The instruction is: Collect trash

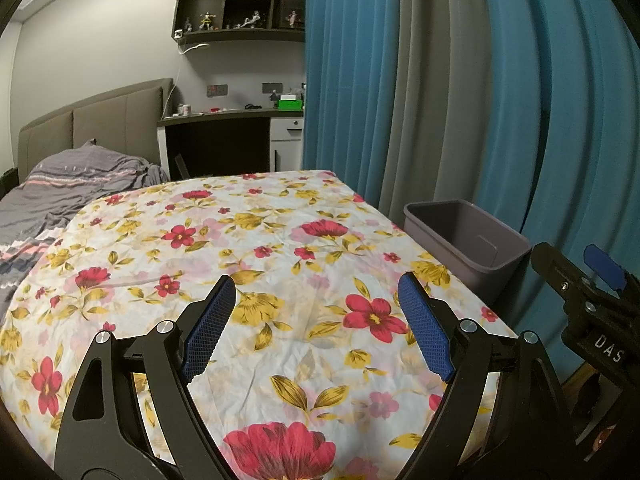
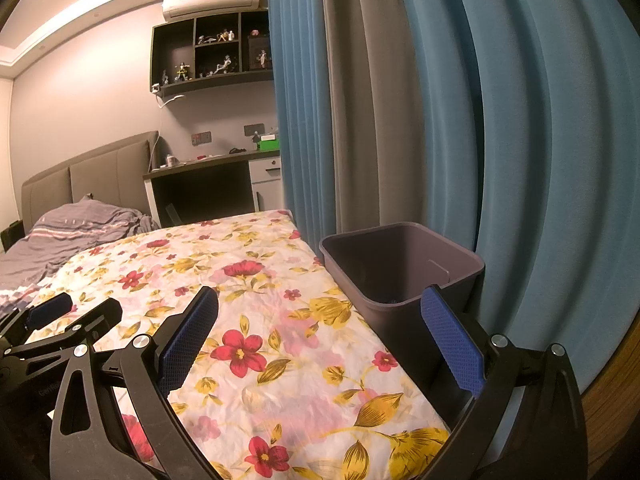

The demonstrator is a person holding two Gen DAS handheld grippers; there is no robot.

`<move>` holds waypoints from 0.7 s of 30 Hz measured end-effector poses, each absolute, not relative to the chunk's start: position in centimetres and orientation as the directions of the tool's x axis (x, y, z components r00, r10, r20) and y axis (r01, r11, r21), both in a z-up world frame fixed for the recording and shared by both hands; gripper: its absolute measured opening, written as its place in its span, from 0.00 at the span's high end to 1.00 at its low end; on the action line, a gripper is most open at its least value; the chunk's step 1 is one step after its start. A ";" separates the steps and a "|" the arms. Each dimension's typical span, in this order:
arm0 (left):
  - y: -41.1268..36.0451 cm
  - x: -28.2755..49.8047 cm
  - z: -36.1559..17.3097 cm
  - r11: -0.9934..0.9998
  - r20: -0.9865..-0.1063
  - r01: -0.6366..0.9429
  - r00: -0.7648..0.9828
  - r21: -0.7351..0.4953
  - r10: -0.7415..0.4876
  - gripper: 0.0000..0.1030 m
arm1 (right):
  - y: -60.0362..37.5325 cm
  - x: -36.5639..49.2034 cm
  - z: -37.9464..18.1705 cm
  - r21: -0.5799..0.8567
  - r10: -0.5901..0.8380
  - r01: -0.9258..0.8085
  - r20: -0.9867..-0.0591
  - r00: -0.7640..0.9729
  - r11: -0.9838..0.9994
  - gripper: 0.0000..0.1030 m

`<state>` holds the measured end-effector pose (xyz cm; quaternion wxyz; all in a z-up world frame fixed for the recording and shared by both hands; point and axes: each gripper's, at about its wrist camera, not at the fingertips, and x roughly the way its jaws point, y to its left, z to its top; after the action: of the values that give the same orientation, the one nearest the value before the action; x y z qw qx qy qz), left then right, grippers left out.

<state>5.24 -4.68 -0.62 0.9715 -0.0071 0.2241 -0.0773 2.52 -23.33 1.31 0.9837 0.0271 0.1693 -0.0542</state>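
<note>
**Both grippers wide open over floral cloth, bin at the right edge**

Teal and grey curtain [image 2: 440, 120] filling the right of both views, hanging in upright folds. Bed [image 1: 60, 196] with a rumpled grey striped cover at far left, padded headboard behind it. In the middle, a bench draped in a floral cloth [image 1: 256, 248] — red and yellow blooms on white, creased, bare of any loose items in either view.

Grey bin [image 2: 400, 268] standing upright just beside the cloth's right edge, between cloth and curtain, mouth facing up. Rectangular rim, long axis running away from the cameras, roughly parallel to the cloth's right edge. Inside mostly in shadow; something small and dark blue low down near the front wall, too dim to identify. Same bin [image 1: 468, 240] seen from the left wrist, further right and past the cloth's edge.

Left gripper [image 1: 316, 320] held above the near part of the cloth — blue-padded fingers [image 1: 210, 332] spread far apart, nothing between them. Right gripper [image 2: 320, 344] likewise splayed and holding nothing, its left finger over the cloth, its right finger [image 2: 454, 340] overlapping the bin's near wall in view; contact not discernible. Each gripper visible at the edge of the other's view, side by side.
</note>
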 end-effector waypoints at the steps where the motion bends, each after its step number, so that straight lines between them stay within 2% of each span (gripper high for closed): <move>1: -4.7 5.2 -0.6 0.988 -0.435 0.147 0.887 -0.049 -0.154 0.20 | -23.1 2.4 1.3 0.035 -0.097 0.115 -0.337 0.937 0.993 0.05; 12: -4.4 5.1 -0.4 0.990 -0.435 0.136 0.890 -0.041 -0.140 0.20 | -23.2 2.5 1.3 0.036 -0.096 0.115 -0.335 0.937 0.993 0.05; 21: -4.6 5.5 -0.5 0.993 -0.445 0.108 0.888 -0.045 -0.116 0.15 | -22.8 2.5 1.3 0.038 -0.095 0.114 -0.335 0.937 0.993 0.05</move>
<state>5.47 -4.62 -0.50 0.9715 -0.0094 0.2298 -0.0577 2.52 -22.82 1.29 0.9838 0.0285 0.1688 -0.0531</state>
